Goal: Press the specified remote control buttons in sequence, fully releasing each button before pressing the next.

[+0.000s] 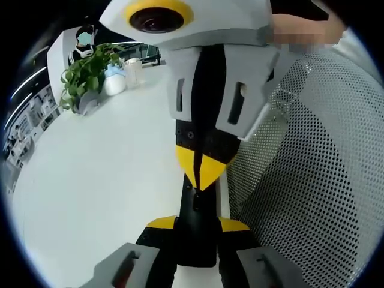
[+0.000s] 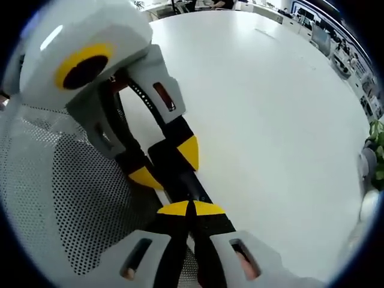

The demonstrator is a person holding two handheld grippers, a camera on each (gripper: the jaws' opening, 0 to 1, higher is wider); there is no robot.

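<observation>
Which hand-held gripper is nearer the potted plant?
Right, probably. The potted plant stands far ahead of the left hand-held gripper. The right hand-held gripper reaches in from that farther side, so the plant is roughly level with it.

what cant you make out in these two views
- Remote buttons: left gripper view, too dark, partly covered by the right claw.
- Whether a button is being pressed: right gripper view, the claw tips hide the contact.
- Items beside the plant: left gripper view, too small.
- Mesh surface: cut off at the edge.
</observation>
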